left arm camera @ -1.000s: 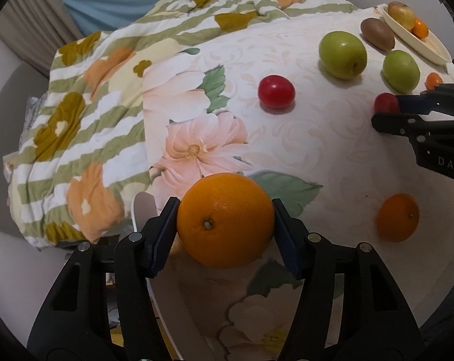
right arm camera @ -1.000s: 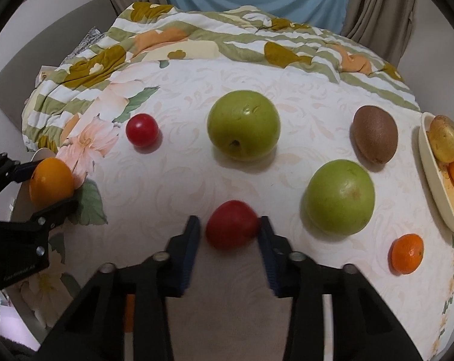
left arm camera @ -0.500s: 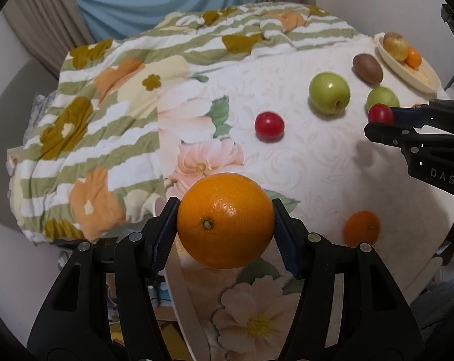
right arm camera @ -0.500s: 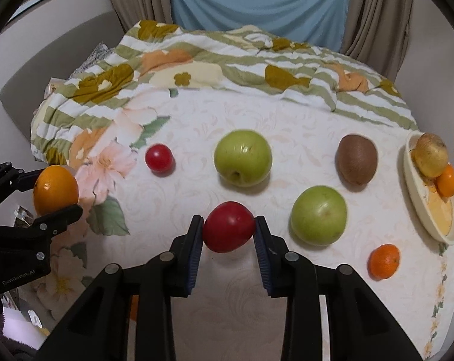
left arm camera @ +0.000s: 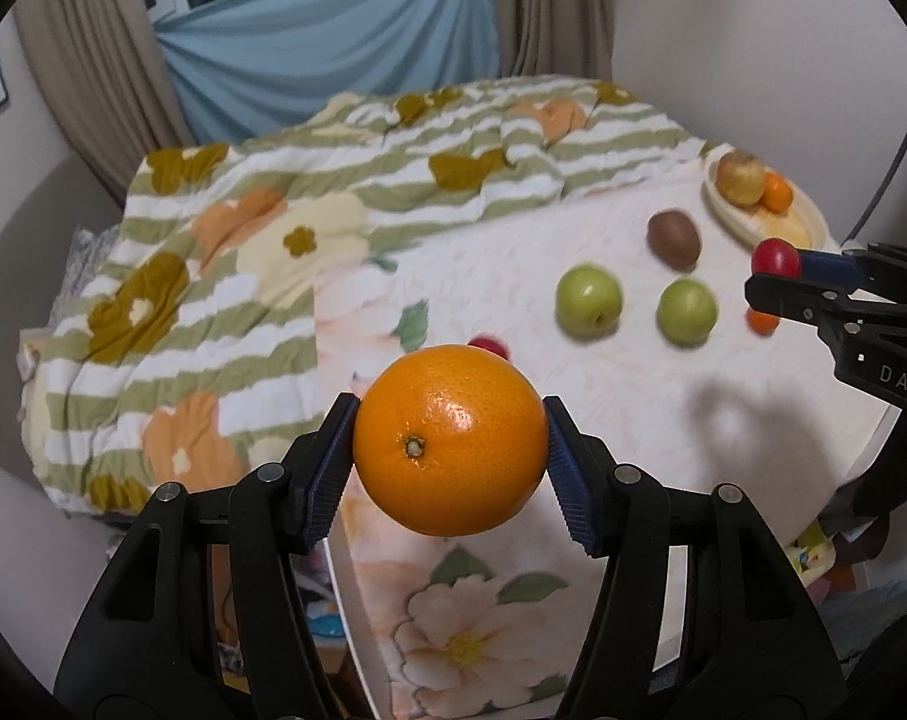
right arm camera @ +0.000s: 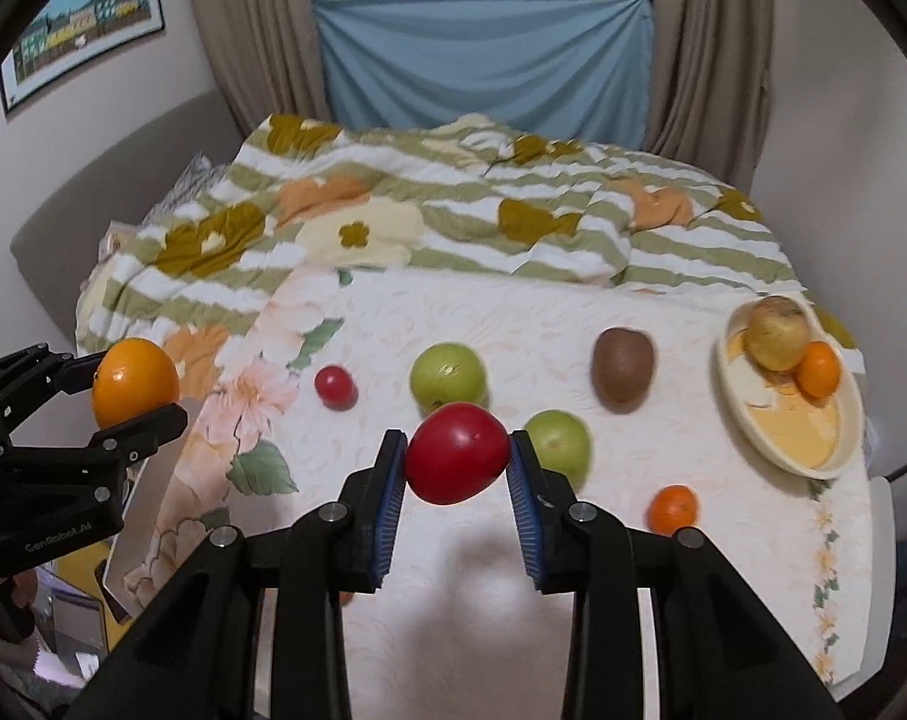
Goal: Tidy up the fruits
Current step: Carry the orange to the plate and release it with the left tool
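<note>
My left gripper [left arm camera: 450, 441] is shut on a large orange [left arm camera: 450, 439] and holds it high above the table's left edge; it also shows in the right wrist view [right arm camera: 135, 383]. My right gripper [right arm camera: 458, 462] is shut on a red fruit [right arm camera: 457, 454], held above the table; it shows at the right of the left wrist view [left arm camera: 776, 259]. On the floral tablecloth lie two green apples [right arm camera: 448, 375] [right arm camera: 558, 441], a kiwi [right arm camera: 623, 366], a small red fruit [right arm camera: 335, 385] and a small tangerine [right arm camera: 673, 507].
A cream oval dish [right arm camera: 777, 438] at the table's far right holds a yellowish fruit [right arm camera: 776, 333] and a small orange [right arm camera: 818, 369]. A striped floral blanket [right arm camera: 483, 210] covers the far side. Curtains and a wall stand behind. Clutter lies below the table's left edge.
Both grippers have risen well above the table with their fruits still held. The table and its fruits now look smaller and farther away.
</note>
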### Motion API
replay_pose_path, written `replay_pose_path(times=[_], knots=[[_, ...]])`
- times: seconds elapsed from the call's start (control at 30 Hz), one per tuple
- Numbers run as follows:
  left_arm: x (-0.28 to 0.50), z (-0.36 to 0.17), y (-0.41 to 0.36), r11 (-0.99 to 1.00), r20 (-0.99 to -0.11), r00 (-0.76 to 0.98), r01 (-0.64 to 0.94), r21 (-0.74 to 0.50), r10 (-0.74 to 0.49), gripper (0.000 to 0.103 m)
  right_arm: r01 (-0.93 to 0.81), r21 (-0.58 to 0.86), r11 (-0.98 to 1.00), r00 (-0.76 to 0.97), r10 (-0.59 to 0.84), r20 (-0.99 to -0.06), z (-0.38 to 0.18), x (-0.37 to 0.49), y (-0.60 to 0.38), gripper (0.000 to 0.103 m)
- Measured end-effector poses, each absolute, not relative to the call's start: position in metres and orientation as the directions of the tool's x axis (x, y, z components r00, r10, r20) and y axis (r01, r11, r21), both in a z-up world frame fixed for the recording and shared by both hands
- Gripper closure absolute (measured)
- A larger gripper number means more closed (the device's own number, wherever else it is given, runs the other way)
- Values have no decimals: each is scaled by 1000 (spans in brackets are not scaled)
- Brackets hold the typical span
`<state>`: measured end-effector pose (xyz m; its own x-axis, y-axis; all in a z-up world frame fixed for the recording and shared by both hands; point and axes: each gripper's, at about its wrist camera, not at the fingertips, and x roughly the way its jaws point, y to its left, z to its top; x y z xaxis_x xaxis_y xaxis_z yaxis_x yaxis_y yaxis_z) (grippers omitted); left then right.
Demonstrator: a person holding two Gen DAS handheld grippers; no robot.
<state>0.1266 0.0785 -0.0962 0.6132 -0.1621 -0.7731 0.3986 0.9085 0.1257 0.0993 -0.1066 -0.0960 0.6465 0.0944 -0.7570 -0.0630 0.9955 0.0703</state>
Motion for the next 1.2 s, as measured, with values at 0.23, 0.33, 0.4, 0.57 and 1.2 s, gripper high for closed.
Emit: replay_pose_path(times=[0.23,0.33,0.4,0.57,1.2], knots=[[123,-68,28,902,-745,637,416,117,-197,36,-21,63,998,687,60,-724,-72,83,-158,72],[121,-61,-3,908,-735,648,404,109,-200,36,-24,68,997,693,66,-718,-67,77,-189,72],[120,-57,-23,914,-732,647,397,82,-215,36,-31,67,997,692,70,-719,-65,75,-211,72],[120,-53,-81,920,-725,648,389,53,-232,36,-49,59,997,701,76,-709,-59,72,-264,72],[171,-96,-250,896,-778,545,441,-53,-314,36,-36,94,995,657,94,-748,-94,103,-416,72]])
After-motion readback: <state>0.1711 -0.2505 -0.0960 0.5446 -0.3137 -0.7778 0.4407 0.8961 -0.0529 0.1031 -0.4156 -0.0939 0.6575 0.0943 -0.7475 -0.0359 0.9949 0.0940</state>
